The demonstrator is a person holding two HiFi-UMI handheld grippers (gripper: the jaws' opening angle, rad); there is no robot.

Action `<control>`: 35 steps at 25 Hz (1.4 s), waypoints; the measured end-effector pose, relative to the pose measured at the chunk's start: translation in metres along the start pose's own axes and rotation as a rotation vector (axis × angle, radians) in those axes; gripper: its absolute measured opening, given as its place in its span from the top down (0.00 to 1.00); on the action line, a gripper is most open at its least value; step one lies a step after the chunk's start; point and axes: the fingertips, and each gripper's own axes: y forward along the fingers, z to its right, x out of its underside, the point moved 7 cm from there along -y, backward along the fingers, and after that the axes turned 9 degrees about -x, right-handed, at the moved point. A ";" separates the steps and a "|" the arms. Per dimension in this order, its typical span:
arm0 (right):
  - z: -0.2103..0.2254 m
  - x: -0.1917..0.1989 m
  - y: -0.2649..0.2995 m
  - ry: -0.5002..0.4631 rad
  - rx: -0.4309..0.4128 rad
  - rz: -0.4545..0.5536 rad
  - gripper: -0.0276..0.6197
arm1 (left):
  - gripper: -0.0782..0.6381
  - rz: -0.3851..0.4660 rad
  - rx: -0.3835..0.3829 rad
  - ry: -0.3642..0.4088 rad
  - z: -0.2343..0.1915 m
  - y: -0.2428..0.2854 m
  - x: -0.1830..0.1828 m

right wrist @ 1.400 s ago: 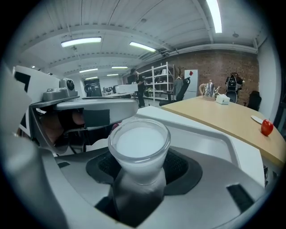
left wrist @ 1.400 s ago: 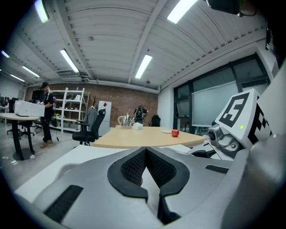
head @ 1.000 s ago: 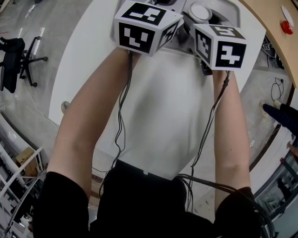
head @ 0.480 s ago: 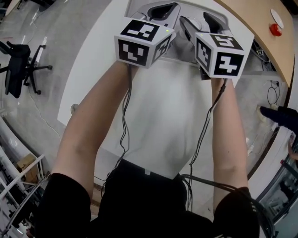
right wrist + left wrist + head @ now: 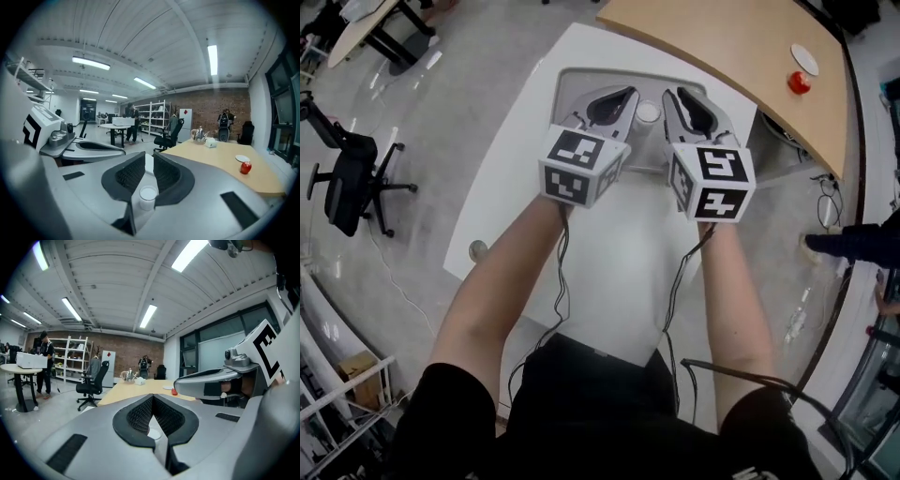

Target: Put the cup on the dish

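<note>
right gripper (image 5: 149,164) jaws are closing around the white cup (image 5: 147,197): keep it centred between the pads, squeeze gently; left gripper (image 5: 152,401) closed, empty.

The right gripper's (image 5: 149,160) fingers (image 5: 127,176) are closing, with a narrow gap between them. A white cup (image 5: 148,194) shows at the near end of that gap; contact cannot be told. The left gripper (image 5: 91,149) lies at the left. At the right, a wooden worktop (image 5: 215,161) carries a white dish (image 5: 242,158) and a red round thing (image 5: 245,167).
</note>
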 end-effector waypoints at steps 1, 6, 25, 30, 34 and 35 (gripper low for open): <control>-0.005 -0.007 -0.011 0.003 0.004 0.006 0.89 | 0.90 -0.002 -0.002 -0.007 0.006 -0.009 -0.007; -0.031 -0.043 -0.067 0.013 0.004 0.038 0.94 | 0.90 0.012 -0.012 -0.001 0.040 -0.059 -0.049; -0.116 -0.109 -0.218 0.049 0.029 0.185 0.94 | 0.90 0.151 -0.010 0.051 0.118 -0.217 -0.129; -0.124 -0.104 -0.237 0.038 0.043 0.175 0.94 | 0.90 0.145 -0.025 0.029 0.133 -0.240 -0.131; -0.126 -0.105 -0.248 0.037 0.053 0.168 0.94 | 0.90 0.152 -0.014 0.052 0.142 -0.247 -0.133; -0.129 -0.106 -0.248 0.036 0.053 0.168 0.94 | 0.90 0.156 -0.012 0.053 0.140 -0.248 -0.134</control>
